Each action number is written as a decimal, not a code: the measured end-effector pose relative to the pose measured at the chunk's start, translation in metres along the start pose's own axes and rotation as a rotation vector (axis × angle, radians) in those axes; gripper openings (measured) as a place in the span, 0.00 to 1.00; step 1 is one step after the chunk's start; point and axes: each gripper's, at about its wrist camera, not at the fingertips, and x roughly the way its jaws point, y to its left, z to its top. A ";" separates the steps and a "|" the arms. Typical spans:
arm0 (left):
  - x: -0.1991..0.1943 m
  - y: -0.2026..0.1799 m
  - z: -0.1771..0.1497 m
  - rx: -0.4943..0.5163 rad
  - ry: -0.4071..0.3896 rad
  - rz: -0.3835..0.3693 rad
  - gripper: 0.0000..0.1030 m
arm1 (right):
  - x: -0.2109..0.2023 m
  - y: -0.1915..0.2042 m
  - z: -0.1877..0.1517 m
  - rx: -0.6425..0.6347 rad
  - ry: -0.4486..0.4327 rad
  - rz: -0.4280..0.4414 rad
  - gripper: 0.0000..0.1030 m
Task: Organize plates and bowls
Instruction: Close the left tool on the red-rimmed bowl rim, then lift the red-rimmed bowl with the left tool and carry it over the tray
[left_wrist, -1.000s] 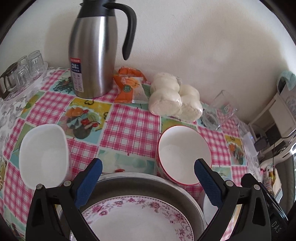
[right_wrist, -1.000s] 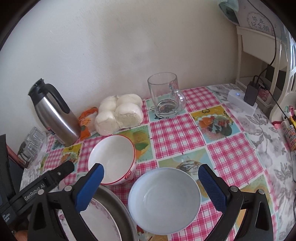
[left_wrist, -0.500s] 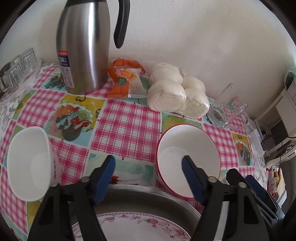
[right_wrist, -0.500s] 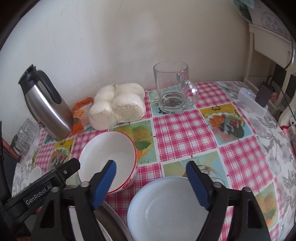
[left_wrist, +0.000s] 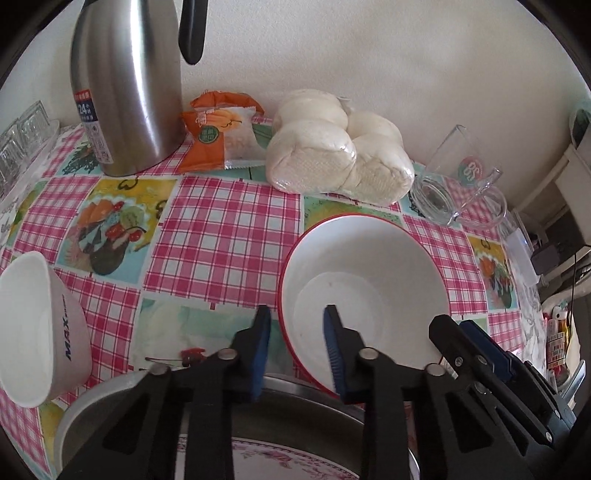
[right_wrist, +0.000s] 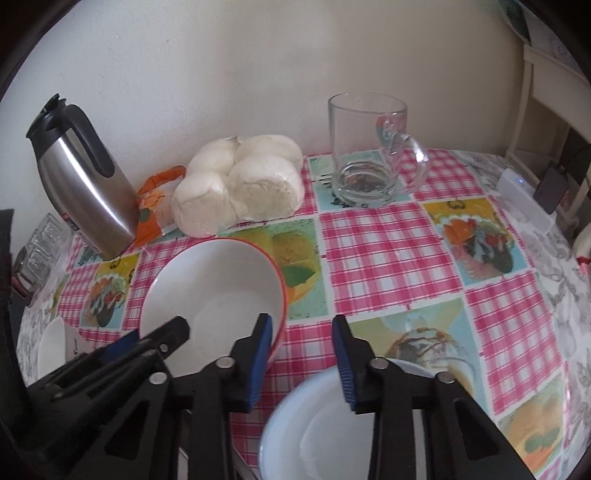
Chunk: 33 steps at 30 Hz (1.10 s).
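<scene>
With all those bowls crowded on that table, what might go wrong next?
1. The left gripper straddles the near rim of the red-rimmed bowl; a shallow pinch there might slip or tip it.
2. That bowl sits close to the metal tray edge, so lifting could knock it.
3. The right gripper is near the pale blue bowl and the other gripper; they may bump.

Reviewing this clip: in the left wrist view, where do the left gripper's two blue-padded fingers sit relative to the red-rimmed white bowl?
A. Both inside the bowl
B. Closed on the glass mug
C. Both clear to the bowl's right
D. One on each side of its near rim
D: the left gripper has one finger outside the near rim of the red-rimmed bowl and the other over its interior, with a gap visible between the pads.
</scene>
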 end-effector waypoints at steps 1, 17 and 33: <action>0.001 0.001 0.000 0.000 0.000 0.004 0.22 | 0.000 0.001 0.000 -0.003 0.000 0.001 0.30; 0.004 0.006 -0.001 -0.024 -0.019 -0.027 0.14 | 0.006 0.000 -0.002 0.059 0.010 0.065 0.12; 0.003 0.010 -0.002 -0.054 -0.019 -0.061 0.14 | 0.010 -0.003 -0.004 0.084 0.019 0.100 0.12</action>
